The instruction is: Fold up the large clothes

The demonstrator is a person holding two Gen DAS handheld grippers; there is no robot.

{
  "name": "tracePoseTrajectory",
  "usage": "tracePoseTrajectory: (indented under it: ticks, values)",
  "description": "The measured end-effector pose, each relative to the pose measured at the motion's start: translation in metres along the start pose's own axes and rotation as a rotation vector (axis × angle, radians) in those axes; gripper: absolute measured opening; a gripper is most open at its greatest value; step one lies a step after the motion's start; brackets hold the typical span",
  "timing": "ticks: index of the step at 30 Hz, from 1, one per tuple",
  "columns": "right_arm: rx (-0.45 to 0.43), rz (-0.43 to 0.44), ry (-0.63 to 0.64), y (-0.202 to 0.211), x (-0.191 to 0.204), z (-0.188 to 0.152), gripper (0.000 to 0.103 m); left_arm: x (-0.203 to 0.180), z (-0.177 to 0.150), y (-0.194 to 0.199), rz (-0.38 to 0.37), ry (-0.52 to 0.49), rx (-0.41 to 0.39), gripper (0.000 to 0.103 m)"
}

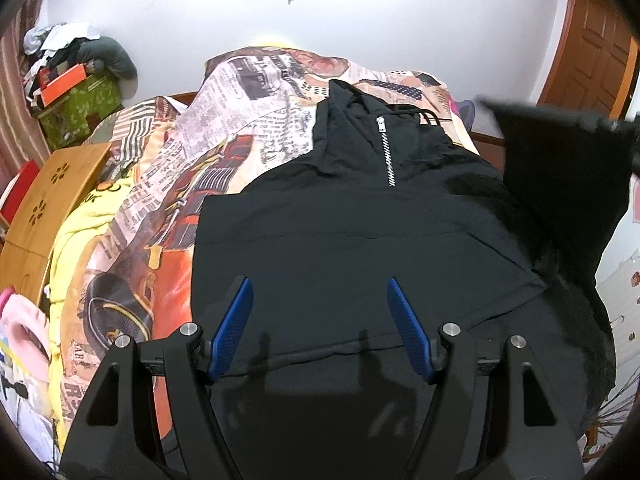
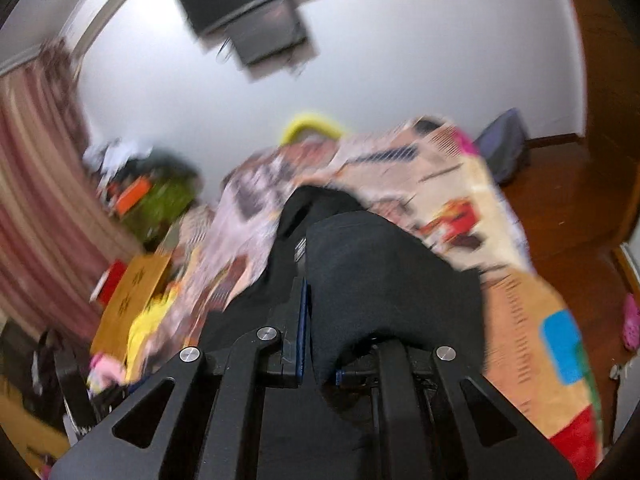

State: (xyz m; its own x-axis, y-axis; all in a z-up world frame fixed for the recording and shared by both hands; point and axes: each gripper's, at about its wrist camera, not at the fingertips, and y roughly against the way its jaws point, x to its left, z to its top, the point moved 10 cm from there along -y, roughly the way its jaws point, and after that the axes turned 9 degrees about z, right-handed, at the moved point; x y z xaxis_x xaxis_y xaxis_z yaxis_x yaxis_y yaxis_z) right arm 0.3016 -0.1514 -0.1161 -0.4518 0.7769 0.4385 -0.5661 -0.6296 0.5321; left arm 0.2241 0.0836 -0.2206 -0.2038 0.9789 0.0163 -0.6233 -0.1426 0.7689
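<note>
Left wrist view: the bed [image 1: 168, 184], under a newspaper-print blanket [image 1: 240, 96], carries a black hoodie [image 1: 340, 232] lying lengthwise, hood and zipper [image 1: 386, 152] toward the far wall, hem nearest. The left gripper [image 1: 320, 328] hovers over the hem, jaws wide apart, holding nothing. The right gripper [image 2: 318, 344] has its jaws clamped on a lifted sleeve [image 2: 384, 280] at the bed's right edge.

Bed [image 1: 168, 184] w/ black hoodie [image 1: 340, 240], prob. flat
</note>
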Motion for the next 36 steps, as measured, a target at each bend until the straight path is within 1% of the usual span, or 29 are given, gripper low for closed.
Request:
tracePoseTrajectory:
  ticks: [4, 6, 8, 10, 13, 14, 15, 17, 18, 21, 23, 28, 30, 33, 36]
  values:
    - [0.167, 0.022, 0.047, -0.054, 0.021, -0.048, 0.009, 0.008, -0.006, 0.0, 0.004, 0.01, 0.009, 0.069]
    - [0.244, 0.016, 0.06, -0.072, 0.021, -0.073, 0.009, 0.01, -0.008, 0.0, 0.006, 0.014, 0.013, 0.069]
    - [0.306, 0.004, 0.074, -0.086, 0.021, -0.094, 0.009, 0.011, -0.011, 0.0, 0.005, 0.017, 0.019, 0.069]
    - [0.368, -0.01, 0.089, -0.096, 0.018, -0.112, 0.012, 0.012, -0.013, 0.0, 0.006, 0.014, 0.022, 0.069]
    - [0.444, -0.033, 0.102, -0.098, 0.013, -0.131, 0.014, 0.01, -0.014, 0.0, 0.005, 0.002, 0.028, 0.069]
    - [0.469, -0.04, 0.102, -0.097, 0.012, -0.134, 0.017, 0.009, -0.014, 0.0, 0.005, -0.003, 0.029, 0.069]
    - [0.501, -0.034, 0.096, -0.095, 0.01, -0.14, 0.024, 0.006, -0.014, 0.0, 0.006, -0.011, 0.029, 0.069]
    - [0.552, -0.002, 0.071, -0.092, 0.011, -0.146, 0.033, 0.002, -0.013, 0.001, 0.009, -0.026, 0.027, 0.069]
    - [0.554, 0.013, 0.063, -0.088, 0.012, -0.146, 0.036, -0.002, -0.011, 0.002, 0.01, -0.037, 0.024, 0.069]
    - [0.553, 0.026, 0.047, -0.072, 0.011, -0.144, 0.038, -0.014, -0.006, 0.007, 0.005, -0.064, 0.01, 0.069]
    - [0.523, 0.041, 0.038, -0.057, 0.011, -0.138, 0.038, -0.024, -0.001, 0.01, 0.0, -0.085, -0.001, 0.069]
    - [0.427, 0.046, 0.029, -0.025, 0.003, -0.121, 0.04, -0.054, 0.016, 0.02, -0.014, -0.147, -0.036, 0.069]
    - [0.373, 0.013, 0.031, -0.009, -0.008, -0.111, 0.042, -0.072, 0.022, 0.022, -0.031, -0.179, -0.046, 0.069]
    - [0.294, -0.064, 0.041, 0.015, -0.031, -0.095, 0.047, -0.098, 0.029, 0.023, -0.053, -0.228, -0.048, 0.069]
    - [0.231, -0.136, 0.033, 0.031, -0.055, -0.083, 0.048, -0.132, 0.031, 0.021, -0.075, -0.301, -0.054, 0.069]
